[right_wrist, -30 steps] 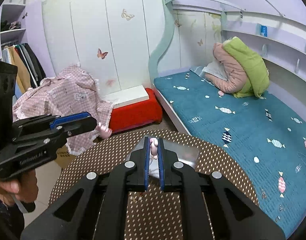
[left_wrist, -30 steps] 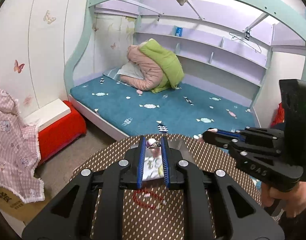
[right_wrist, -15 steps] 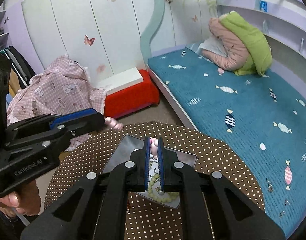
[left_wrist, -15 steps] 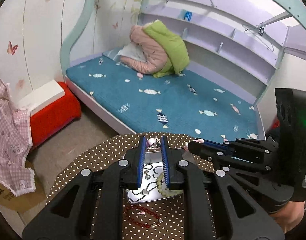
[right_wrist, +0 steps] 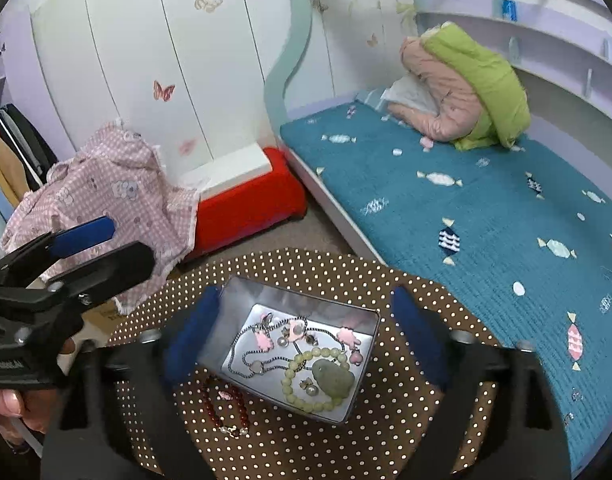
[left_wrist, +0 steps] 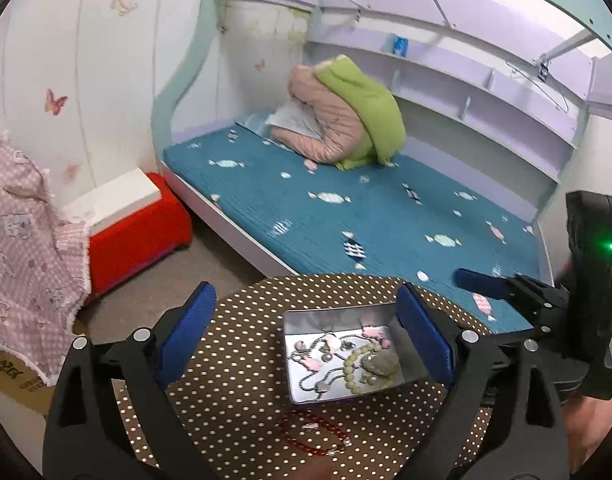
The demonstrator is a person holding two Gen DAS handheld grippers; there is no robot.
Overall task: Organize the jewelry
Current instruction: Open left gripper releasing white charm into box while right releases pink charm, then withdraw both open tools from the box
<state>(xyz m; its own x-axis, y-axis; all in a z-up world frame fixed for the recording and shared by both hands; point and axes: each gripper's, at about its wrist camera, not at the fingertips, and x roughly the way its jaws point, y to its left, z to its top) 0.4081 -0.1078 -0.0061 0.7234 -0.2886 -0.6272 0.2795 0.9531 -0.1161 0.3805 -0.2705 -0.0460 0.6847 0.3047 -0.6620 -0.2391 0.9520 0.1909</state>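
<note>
Above the round polka-dot tabletop, both tongs hang spread wide with nothing between the pads: left tongs and right tongs have just been opening, and each pair now straddles the metal tin without touching it. Read: both just let go over the tin, so whatever they carried is meant to land inside. Tin sits open-topped near the middle of the tabletop, which makes it the collection point. Inside, tangled together: a silver chain with pink charms, a pale green bead bracelet, a grey-green stone pendant, a few pearl earrings. Piled rather than sorted, so "organize" here looks like gathering into one container. One straggler: red bead bracelet lies on the tabletop just beside the tin's near edge, outside it. Likely the next pick; it's flat and loose, so a low pinch on the beads would be needed. Teal bed and red stool sit beyond, uninvolved.
</note>
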